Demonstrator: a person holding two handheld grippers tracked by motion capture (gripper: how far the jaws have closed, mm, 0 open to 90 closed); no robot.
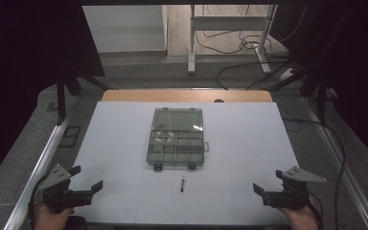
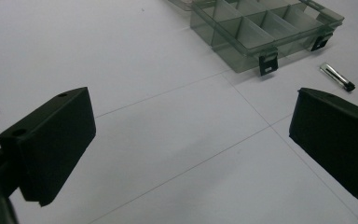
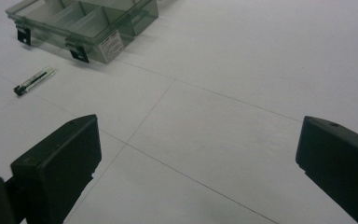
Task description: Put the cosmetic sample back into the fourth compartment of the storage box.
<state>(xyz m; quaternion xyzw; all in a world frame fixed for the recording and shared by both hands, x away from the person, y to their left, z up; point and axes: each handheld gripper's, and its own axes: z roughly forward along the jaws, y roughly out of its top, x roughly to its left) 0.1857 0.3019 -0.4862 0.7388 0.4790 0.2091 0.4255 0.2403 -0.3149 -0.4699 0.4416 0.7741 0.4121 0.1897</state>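
1. Broadly, a white table carries everything, and both hands rest at its near edge, one at each corner.
2. Next in size, a clear organizer box sits at the middle of the table with its lid folded back flat on the far side; its two dark latches face the person. Small pale items lie in some compartments, too small to identify.
3. At the near left corner, the left gripper has its jaws spread wide with nothing between them; in its own view there is bare table between the two black jaws.
4. Mirroring it at the near right corner, the right gripper is likewise wide apart and empty.
5. Smallest, a slim pen-like tool with a dark tip lies on the bare table just in front of the box, between the two grippers and well apart from each.
6. Its long axis runs nearly straight from the person toward the box, dark tip at the near end. It lies to the right of the left gripper and to the left of the right gripper, close to halfway, so neither hand is clearly nearer. I judge either gripper would have to travel inward and close across the tool's narrow width.
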